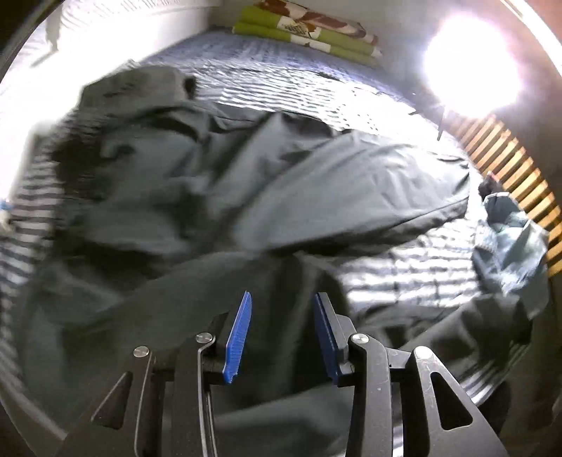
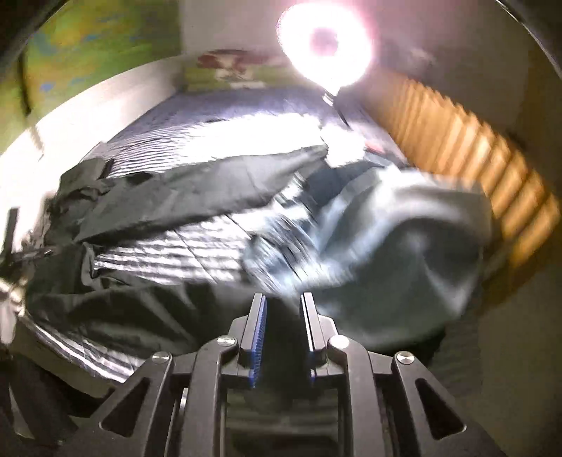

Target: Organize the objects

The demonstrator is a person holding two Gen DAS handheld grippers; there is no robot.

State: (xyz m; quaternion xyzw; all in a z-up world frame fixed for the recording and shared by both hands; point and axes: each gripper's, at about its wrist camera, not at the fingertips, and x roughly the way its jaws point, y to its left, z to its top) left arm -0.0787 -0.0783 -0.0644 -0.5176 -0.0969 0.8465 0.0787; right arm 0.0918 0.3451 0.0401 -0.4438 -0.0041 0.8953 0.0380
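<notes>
A large dark grey garment [image 1: 217, 197] lies crumpled across a striped bed sheet [image 1: 404, 277]. My left gripper [image 1: 283, 294] hovers over its near folds, blue pads apart, with nothing pinched between them. A smaller light blue garment [image 1: 509, 246] lies bunched at the right edge of the bed. In the right wrist view that blue-grey garment [image 2: 404, 246] is blurred, just ahead and right of my right gripper [image 2: 283, 296]. Its jaws stand a narrow gap apart over dark cloth, and no pad presses on anything. The dark garment [image 2: 182, 197] stretches to the left there.
Folded green floral bedding [image 1: 309, 31] sits at the far end of the bed against the white wall. A very bright lamp [image 1: 470, 66] glares at the upper right. A wooden slatted rail [image 1: 520, 182] borders the bed's right side.
</notes>
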